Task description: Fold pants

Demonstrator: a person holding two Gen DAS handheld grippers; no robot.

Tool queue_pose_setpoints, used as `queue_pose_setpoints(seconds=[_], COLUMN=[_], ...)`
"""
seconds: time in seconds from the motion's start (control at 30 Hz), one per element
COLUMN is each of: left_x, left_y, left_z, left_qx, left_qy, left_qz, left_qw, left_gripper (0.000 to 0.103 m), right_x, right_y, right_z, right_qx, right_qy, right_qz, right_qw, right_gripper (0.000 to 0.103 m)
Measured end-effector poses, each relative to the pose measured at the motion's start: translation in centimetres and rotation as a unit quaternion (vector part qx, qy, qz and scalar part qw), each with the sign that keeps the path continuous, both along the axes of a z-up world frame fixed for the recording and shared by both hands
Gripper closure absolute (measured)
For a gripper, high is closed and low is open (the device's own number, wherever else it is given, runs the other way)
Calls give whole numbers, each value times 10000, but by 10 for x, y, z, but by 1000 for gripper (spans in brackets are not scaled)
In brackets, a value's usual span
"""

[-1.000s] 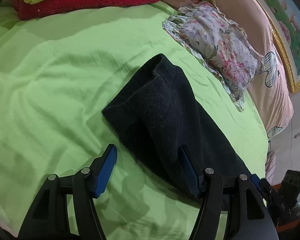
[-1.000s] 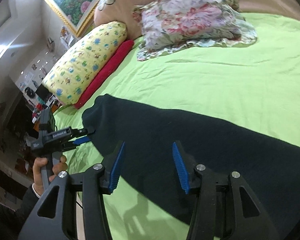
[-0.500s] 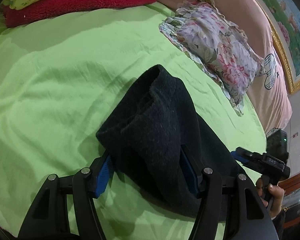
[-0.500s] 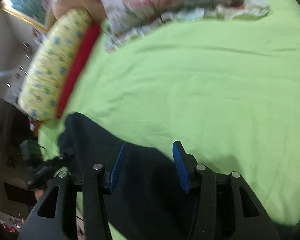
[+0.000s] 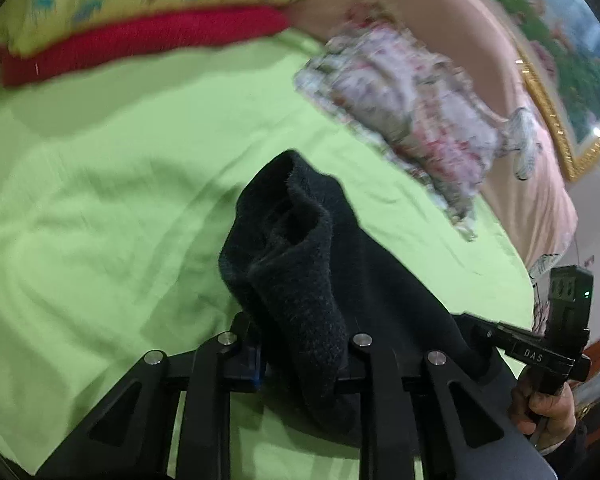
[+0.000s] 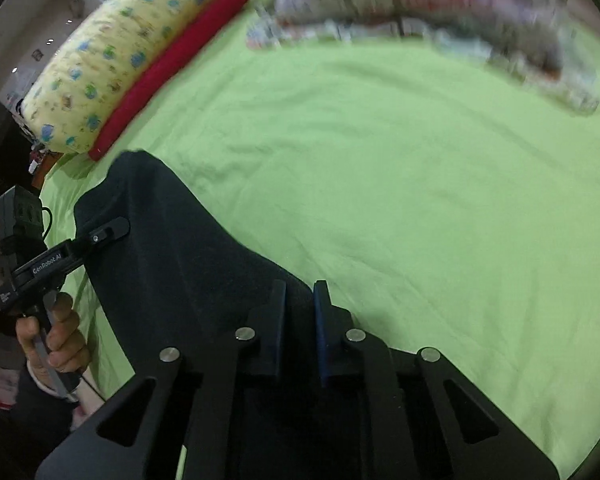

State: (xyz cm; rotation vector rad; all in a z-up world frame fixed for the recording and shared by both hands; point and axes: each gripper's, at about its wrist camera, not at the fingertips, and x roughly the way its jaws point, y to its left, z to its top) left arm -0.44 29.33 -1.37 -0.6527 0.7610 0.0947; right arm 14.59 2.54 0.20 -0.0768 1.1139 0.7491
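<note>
The dark, fuzzy fleece pants (image 5: 300,280) lay on the wrinkled lime-green bedsheet (image 5: 100,220), filling the lower centre of the left wrist frame. The left gripper (image 5: 300,356) was clamped on one bunched end, lifted off the sheet. In the right wrist frame's lower centre, the right gripper (image 6: 299,320) was pinched together on the pants' other edge, beside bare sheet.
</note>
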Motion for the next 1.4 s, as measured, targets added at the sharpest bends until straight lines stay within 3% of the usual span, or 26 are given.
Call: queue_pose_setpoints(seconds=[0.1,0.23,0.3,0.43,0.47,0.57,0.63,0.73,0.83,0.87,0.97,1.1,1.4], left_x=[-25,-53,-51,-34,-33,-45,-55,-68,-79,-80,-74,-54,-29], left_y=[-5,5,13,28,29,26,25,25,20,14,-10,-51,-146], left_z=[31,55,46,9,4,10,19,33,42,44,47,43,35], left_qx=[25,-84,-54,67,141,579,929,1160,1112,1099,1118,1178,1294], left_qy=[-375,-687,-527,206,313,305,243,150,50,24,27,107,187], left_qz=[66,226,249,281,301,539,818,957,881,821,521,-28,-1233], left_qw=[9993,9973,9983,9994,9990,9964,9920,9885,9899,9905,9924,9930,9837], left_gripper=[82,82,82,81,79,64,50,46,36,33,31,30,27], right_x=[-12,-17,-16,-9,-8,-15,-25,-42,-64,-71,-95,-118,-147], right_y=[7,16,26,37,37,23,9,-12,-38,-46,-68,-106,-182], right_z=[27,34,22,-15,-19,-11,4,20,31,34,38,36,30], right_qx=[-107,58,48,-117,-233,48,201,567,892,979,1021,1062,1093], right_qy=[-716,-1117,-1098,-822,-813,-825,-884,-909,-838,-867,-1015,-886,-748], right_qz=[-88,-159,-180,-388,-558,-874,-1030,-1209,-1409,-1458,-1568,-1915,-2899], right_qw=[9973,9936,9938,9958,9948,9927,9905,9869,9824,9806,9771,9717,9478], right_gripper=[91,92,92,91,88,87,86,85,62,54,53,53,53])
